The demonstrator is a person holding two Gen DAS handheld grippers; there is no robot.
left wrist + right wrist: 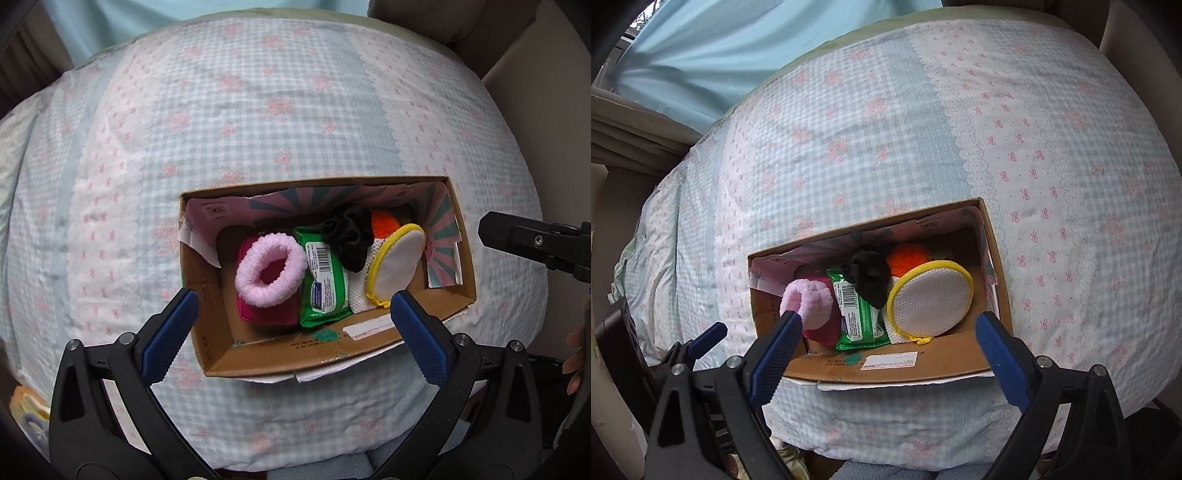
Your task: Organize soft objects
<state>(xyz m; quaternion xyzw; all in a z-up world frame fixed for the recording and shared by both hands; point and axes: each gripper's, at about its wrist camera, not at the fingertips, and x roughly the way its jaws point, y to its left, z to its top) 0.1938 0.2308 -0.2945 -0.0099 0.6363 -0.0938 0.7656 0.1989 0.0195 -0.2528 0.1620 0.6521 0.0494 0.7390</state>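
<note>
- Left wrist view: an open brown cardboard box [210, 314] sits on a soft bed cover with blue checks and pink bows [258, 110].
- Inside the box, a fluffy pink ring-shaped scrunchie [270, 270] lies on a dark pink cloth [271, 314] near the box's left wall.
- Just right of it is a green pack of wet wipes [325, 284]. A black silky scrunchie [347, 236] rests on the pack's far end.
- A round white mesh pouch with a yellow rim [395, 264] leans near the box's right wall. A fuzzy orange thing [384, 225] peeks out behind it.
- The left gripper [295, 328] hangs over the box's near edge, jaws wide apart and holding nothing.
- Right wrist view: the same box [827, 363] shows the pink scrunchie [809, 301], green pack [858, 317], black scrunchie [868, 275], mesh pouch [932, 299] and orange thing [905, 260].
- The right gripper [888, 350] hangs at the box's near wall, jaws wide apart, empty.
</note>
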